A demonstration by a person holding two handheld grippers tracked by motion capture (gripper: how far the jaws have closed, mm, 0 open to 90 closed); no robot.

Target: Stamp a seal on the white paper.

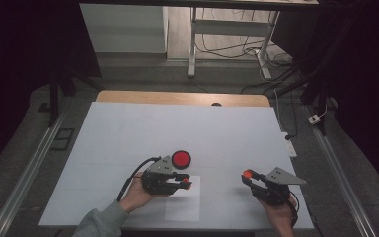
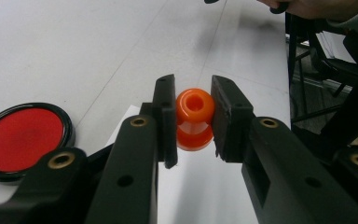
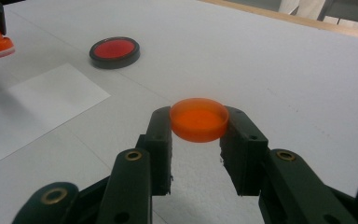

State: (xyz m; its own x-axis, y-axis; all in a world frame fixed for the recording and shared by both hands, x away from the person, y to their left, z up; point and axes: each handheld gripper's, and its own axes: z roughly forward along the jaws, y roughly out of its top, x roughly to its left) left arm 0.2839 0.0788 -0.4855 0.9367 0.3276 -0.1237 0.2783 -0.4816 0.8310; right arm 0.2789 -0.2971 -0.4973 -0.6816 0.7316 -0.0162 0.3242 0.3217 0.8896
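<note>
White table under dim room light. Left hand-held gripper (image 2: 194, 122) clamping orange spool-shaped piece (image 2: 194, 118) over paper sheet (image 1: 183, 200); right hand-held gripper (image 3: 198, 135) pinching orange cap (image 3: 199, 119). Red disc (image 1: 181, 159) sitting nearby. Thinking cap's shallow rim might be slipping out if squeezed off-center.

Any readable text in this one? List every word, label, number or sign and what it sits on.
None can be read.
Orange spool-shaped plastic piece held in the left claw: no marking.
Orange shallow round plastic cap held in the right claw: no marking.
Round red disc with black rim: plain face.
White paper sheet on the white table: blank.
</note>
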